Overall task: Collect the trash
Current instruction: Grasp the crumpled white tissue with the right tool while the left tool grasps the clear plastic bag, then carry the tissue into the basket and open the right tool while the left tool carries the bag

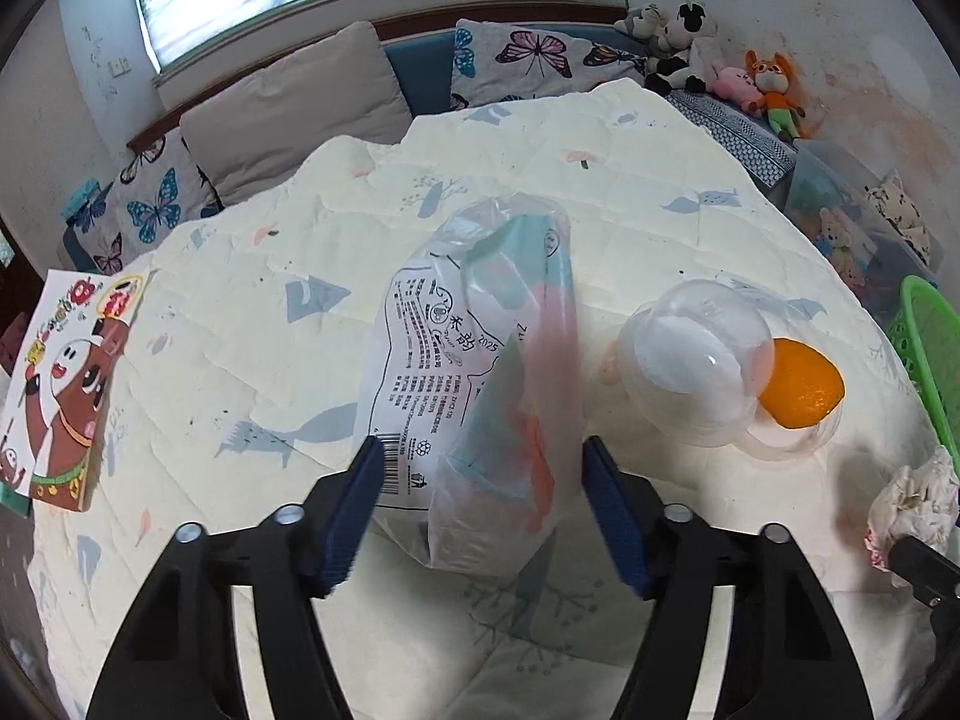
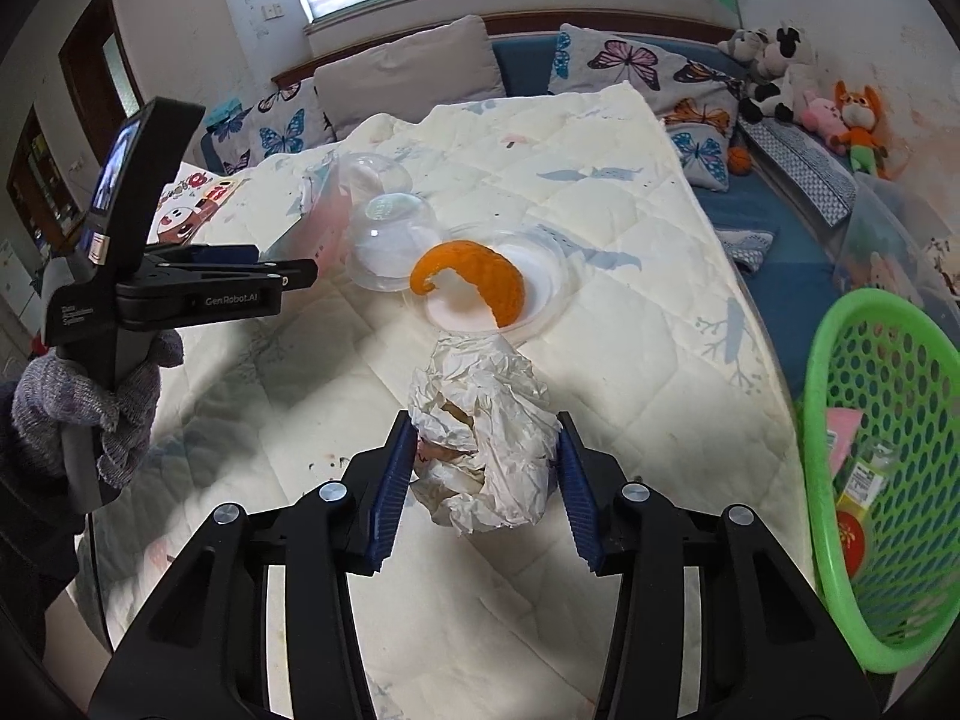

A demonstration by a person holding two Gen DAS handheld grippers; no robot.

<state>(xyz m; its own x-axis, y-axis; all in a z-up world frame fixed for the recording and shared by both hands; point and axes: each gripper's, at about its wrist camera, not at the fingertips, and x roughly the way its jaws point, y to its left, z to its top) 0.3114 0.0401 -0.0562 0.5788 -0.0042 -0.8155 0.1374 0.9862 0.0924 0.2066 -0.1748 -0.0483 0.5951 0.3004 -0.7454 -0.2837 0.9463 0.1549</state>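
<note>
A printed plastic bag lies on the quilted bed cover. My left gripper is open, one finger on each side of the bag's near end. A crumpled white paper wad sits between the fingers of my right gripper, which is shut on it. The wad also shows at the right edge of the left wrist view. Beyond it lie clear plastic cups and an orange peel on a clear lid. The left gripper shows in the right wrist view.
A green perforated basket holding some wrappers stands off the bed's right edge. A picture book lies at the left. Pillows and plush toys line the back. A clear storage box of toys sits at the right.
</note>
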